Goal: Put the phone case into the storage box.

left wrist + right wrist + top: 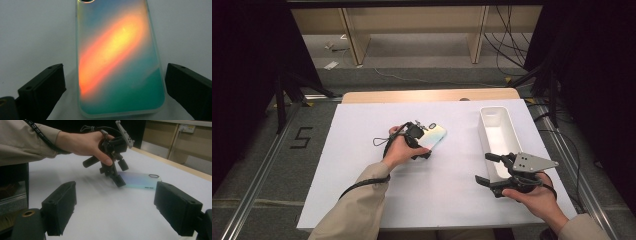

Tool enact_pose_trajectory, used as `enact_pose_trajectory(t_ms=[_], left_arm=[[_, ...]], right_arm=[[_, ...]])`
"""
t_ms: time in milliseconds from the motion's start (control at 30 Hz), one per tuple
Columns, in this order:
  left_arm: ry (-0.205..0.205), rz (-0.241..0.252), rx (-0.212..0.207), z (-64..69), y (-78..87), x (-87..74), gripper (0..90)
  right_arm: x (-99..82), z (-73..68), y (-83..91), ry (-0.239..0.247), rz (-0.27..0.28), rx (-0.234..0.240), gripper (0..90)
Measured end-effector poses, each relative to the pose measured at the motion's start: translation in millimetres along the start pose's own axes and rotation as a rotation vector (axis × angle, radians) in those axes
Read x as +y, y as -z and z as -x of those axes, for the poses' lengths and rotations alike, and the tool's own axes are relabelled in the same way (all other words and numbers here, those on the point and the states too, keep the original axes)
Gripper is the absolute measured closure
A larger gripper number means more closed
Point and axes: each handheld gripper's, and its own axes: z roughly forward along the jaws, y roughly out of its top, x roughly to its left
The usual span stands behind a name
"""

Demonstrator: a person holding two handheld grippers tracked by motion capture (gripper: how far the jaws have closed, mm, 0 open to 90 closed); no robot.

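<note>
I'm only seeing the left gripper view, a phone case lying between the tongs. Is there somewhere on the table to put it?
Observer: Yes, a long white tray stands on the right side of the table.
Operator: Where's the other hand?
Observer: The right tongs hover open and hold nothing, beside the tray's near end.
Operator: How are my tongs angled?
Observer: The left tongs point steeply down at the end of the phone case, which lies flat.

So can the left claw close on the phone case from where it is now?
Probably yes. The left claw is open with a jaw on each long side of the phone case, which lies flat on the white table, with nothing between jaws and case.
</note>
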Motion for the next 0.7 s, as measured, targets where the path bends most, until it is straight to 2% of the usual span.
enact_pose_trajectory(t_ms=[700], left_arm=[[-0.006, -0.04, -0.038, -7.7, -3.5, 4.6, 2.8]], right_arm=[[-0.2, 0.1, 0.3, -0.003, -0.001, 0.001, 19.1]])
